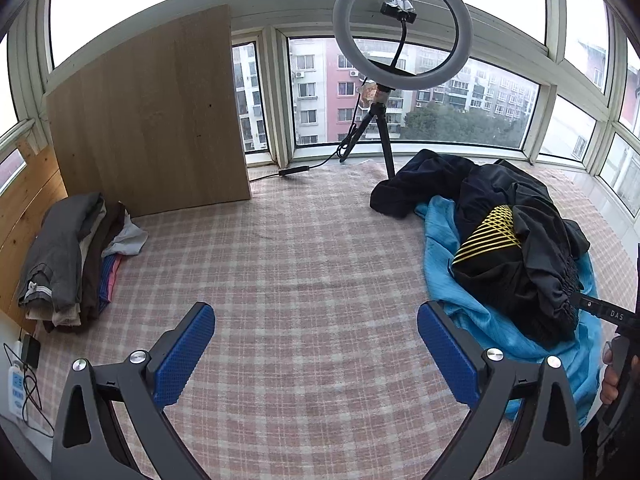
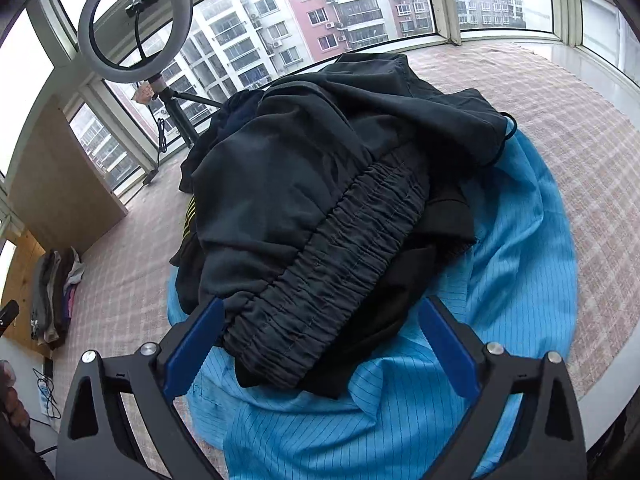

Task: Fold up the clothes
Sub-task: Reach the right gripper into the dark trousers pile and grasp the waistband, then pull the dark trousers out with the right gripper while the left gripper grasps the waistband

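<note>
A heap of unfolded clothes lies at the right of the checked bed cover (image 1: 288,264): dark garments (image 1: 516,216) on a blue striped garment (image 1: 480,320). In the right wrist view a dark garment with an elastic waistband (image 2: 332,280) tops the blue garment (image 2: 400,420). My right gripper (image 2: 320,344) is open, its jaws on either side of the waistband end. It also shows at the edge of the left wrist view (image 1: 600,308). My left gripper (image 1: 316,340) is open and empty over bare cover. A stack of folded clothes (image 1: 68,264) lies far left.
A ring light on a tripod (image 1: 400,36) stands at the back by the windows, with its cable on the cover. A wooden board (image 1: 148,120) leans at the back left. A power strip with cords (image 1: 18,384) lies at the left edge.
</note>
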Demonstrator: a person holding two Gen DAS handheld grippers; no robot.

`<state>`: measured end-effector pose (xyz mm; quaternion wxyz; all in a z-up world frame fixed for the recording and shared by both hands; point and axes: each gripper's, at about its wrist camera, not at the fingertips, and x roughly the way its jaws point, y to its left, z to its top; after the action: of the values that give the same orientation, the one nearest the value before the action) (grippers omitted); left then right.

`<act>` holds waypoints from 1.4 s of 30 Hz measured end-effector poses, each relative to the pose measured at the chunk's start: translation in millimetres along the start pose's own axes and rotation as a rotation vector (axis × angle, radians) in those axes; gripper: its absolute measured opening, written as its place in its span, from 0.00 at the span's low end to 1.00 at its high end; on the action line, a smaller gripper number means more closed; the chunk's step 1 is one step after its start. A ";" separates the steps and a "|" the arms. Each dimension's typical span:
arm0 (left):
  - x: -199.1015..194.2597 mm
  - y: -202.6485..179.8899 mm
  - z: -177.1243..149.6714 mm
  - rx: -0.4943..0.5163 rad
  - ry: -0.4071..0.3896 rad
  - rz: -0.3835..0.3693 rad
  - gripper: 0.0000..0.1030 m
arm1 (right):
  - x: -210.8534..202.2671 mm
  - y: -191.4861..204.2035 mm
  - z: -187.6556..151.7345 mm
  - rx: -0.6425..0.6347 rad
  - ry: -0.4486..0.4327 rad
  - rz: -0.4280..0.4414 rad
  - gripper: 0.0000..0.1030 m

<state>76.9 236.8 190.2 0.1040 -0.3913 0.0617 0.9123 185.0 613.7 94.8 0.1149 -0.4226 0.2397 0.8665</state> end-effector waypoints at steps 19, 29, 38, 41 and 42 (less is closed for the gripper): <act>4.4 30.2 13.4 0.062 -0.003 0.010 0.99 | -62.4 29.7 41.5 0.042 -0.282 0.035 0.09; -30.4 124.8 1.1 -0.061 -0.089 0.057 0.99 | -145.4 261.2 93.9 -0.376 -0.447 0.261 0.06; -39.4 226.1 -40.5 -0.166 -0.055 0.180 0.99 | -20.0 492.0 -33.2 -0.746 0.114 0.490 0.15; -29.3 243.5 -56.3 -0.167 -0.021 0.201 0.99 | -12.0 465.6 -67.4 -0.769 0.126 0.480 0.19; -24.8 247.9 -61.3 -0.166 -0.008 0.203 0.99 | -11.8 445.8 -70.5 -0.735 0.116 0.460 0.30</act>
<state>77.5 -19.2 174.0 -0.0213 -0.3869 0.0247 0.9216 61.0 194.8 208.7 -0.2526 -0.4191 0.0095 0.8721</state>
